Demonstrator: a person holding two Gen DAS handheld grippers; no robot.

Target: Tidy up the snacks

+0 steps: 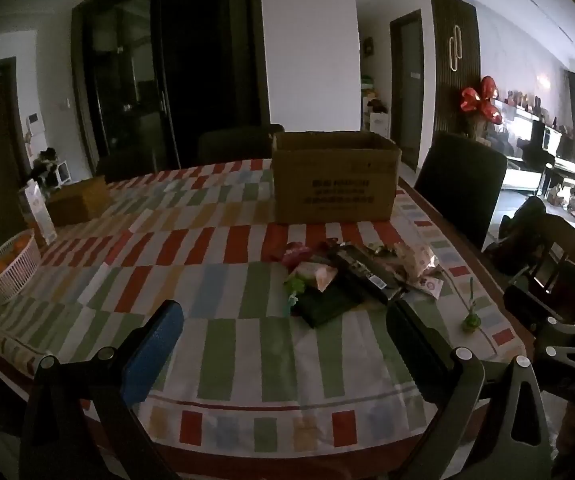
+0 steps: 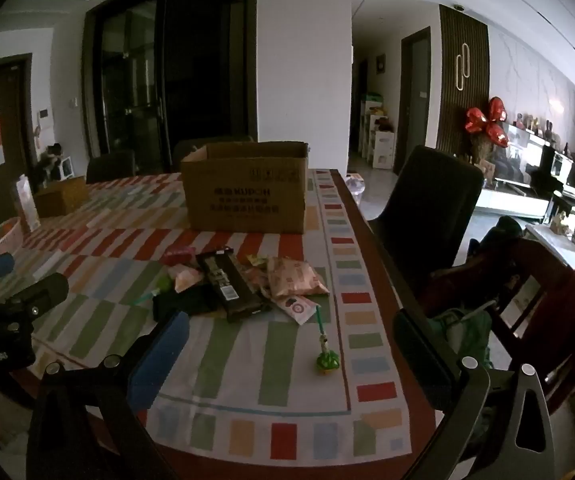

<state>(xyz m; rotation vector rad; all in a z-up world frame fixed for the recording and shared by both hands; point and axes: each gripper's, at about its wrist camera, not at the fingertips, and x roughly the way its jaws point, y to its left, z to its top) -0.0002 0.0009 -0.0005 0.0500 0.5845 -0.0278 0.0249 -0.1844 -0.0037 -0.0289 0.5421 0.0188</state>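
Nothing is picked up yet; your left hand-held gripper [image 1: 283, 344] hangs with its jaws apart and empty; the snacks [image 1: 351, 276] lie heaped on the tabletop [image 1: 223, 356] before the box [image 1: 335, 178] (open-topped); your right hand-held gripper [image 2: 287, 354] is likewise apart; next, reach for one packet.

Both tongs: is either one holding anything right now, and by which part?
Nothing is held. Left tongs and right tongs are open and empty, short of the snack packets.

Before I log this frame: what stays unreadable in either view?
- Box interior: both views, hidden by its front wall.
- Box print: both views, too small and dim.
- Snack pile: packets overlap, so count and labels unclear in both.
- Basket: right wrist view, cut off by the left tongs.
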